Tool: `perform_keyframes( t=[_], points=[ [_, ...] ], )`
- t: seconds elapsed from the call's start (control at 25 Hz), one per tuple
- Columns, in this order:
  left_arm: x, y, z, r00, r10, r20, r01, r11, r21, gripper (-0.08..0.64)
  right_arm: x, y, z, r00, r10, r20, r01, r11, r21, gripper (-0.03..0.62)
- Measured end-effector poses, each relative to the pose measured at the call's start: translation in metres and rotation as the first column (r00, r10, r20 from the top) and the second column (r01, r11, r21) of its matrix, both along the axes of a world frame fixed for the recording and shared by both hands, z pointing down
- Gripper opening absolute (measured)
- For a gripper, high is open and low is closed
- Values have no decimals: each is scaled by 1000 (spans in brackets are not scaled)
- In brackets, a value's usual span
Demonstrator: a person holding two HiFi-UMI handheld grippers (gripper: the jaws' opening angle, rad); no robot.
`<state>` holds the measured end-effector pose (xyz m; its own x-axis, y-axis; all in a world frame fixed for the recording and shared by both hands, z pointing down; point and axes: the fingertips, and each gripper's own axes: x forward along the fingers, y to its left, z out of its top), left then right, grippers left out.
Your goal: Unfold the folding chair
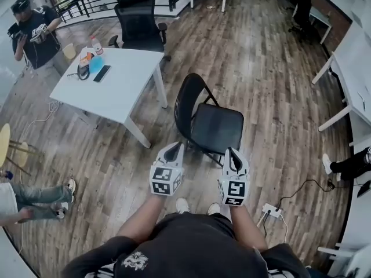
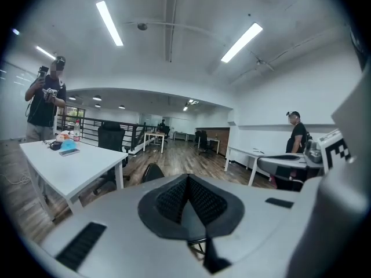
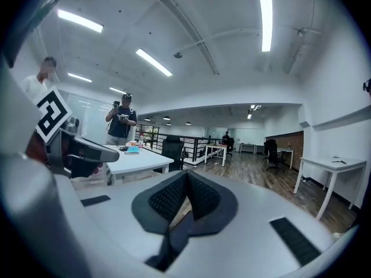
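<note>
Head view: folding chair (image 1: 215, 127) stands open on the wood floor (image 1: 261, 57), at 12 o'clock from both grippers. Left gripper (image 1: 173, 147) and right gripper (image 1: 231, 152) are side by side, clear of it.
Left gripper view: fingers (image 2: 171, 200) closed together, nothing between.
Right gripper view: fingers (image 3: 167, 199) pressed together, empty.

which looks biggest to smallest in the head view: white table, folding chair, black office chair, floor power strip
1. white table
2. folding chair
3. black office chair: nearly the folding chair's size, and farther from the camera, so these two are unsure
4. power strip, plainly smallest
</note>
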<state>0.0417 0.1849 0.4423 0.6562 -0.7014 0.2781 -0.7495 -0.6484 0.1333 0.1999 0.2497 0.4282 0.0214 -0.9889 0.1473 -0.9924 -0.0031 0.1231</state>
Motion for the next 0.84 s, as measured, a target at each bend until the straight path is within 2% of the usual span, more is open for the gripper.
perform_keyframes(
  t=[0.48,0.84],
  points=[
    [40,35,-20,999,-41,1,41,999,26,6,25,22,-30,996,-89,-1,88,991,98,15],
    [55,35,-21,999,-38,-2,38,999,28,6,29,18,-31,993,-114,-3,114,988,105,15]
  ],
)
